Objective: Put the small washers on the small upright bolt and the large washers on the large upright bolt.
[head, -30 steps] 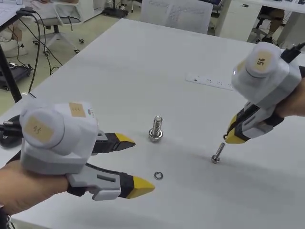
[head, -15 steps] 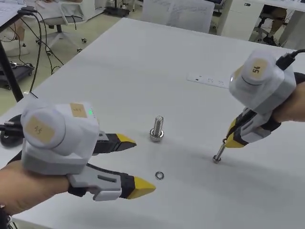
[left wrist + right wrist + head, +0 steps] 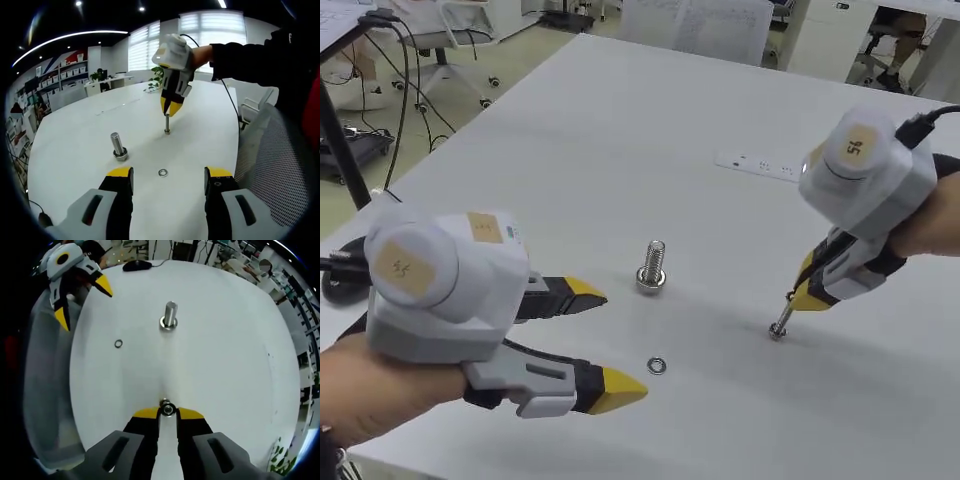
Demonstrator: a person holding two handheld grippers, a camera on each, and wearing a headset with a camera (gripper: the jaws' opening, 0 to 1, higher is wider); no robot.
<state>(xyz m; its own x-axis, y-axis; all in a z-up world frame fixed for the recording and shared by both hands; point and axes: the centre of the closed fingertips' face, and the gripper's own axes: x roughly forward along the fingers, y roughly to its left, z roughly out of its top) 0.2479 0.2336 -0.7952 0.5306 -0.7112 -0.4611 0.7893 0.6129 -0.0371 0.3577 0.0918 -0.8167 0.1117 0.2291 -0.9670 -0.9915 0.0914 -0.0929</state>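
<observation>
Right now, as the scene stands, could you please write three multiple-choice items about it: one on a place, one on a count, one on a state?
1. Where is the loose washer?
A. On the floor.
B. In a tray.
C. Flat on the table, near the left gripper.

2. How many bolts stand upright on the table?
A. One.
B. Two.
C. Four.

3. How are the left gripper's jaws?
A. Open, holding nothing.
B. Shut on the washer.
C. Shut on a bolt.

Key: 1 C, it lies on the bare tabletop just beyond the yellow tips. 2 B, the large bolt and the small bolt. 3 A, the left gripper view shows a wide gap between the tips.
</observation>
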